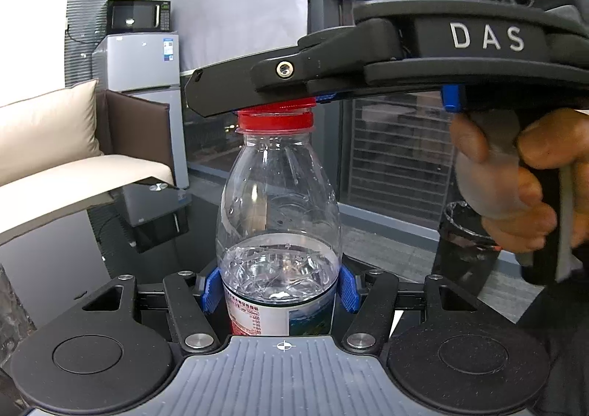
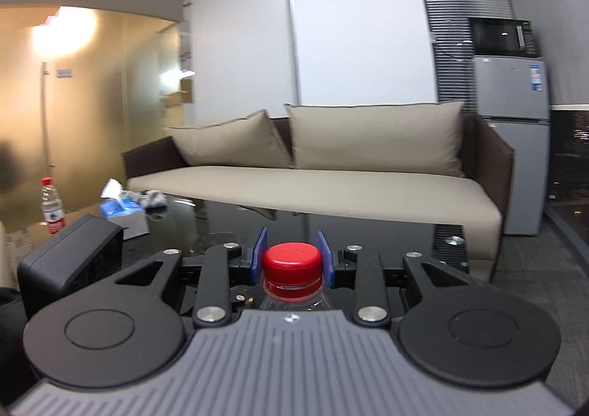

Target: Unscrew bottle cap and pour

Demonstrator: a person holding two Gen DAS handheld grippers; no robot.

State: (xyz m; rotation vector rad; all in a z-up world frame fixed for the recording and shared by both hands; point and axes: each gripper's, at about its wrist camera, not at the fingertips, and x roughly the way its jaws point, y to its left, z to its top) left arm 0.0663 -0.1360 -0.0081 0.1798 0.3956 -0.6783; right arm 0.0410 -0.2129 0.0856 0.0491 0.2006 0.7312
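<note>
A clear plastic water bottle (image 1: pixel 278 217), about half full, stands upright with a red cap (image 1: pixel 276 117). My left gripper (image 1: pixel 279 291) is shut on the bottle's body at the label, its blue pads (image 1: pixel 210 291) pressing both sides. My right gripper (image 2: pixel 293 257) reaches in from the right in the left wrist view and is shut on the red cap (image 2: pixel 292 265), blue pads (image 2: pixel 259 250) on either side of it. A dark glass cup (image 1: pixel 462 243) stands to the right behind the bottle, partly hidden by the hand.
The bottle is above a dark glossy table (image 2: pixel 228 224). A second water bottle (image 2: pixel 52 206), a tissue box (image 2: pixel 123 213) and a black box (image 2: pixel 70 261) are at the table's left. A beige sofa (image 2: pixel 313 187), fridge (image 2: pixel 522 136) and microwave (image 2: pixel 500 36) stand beyond.
</note>
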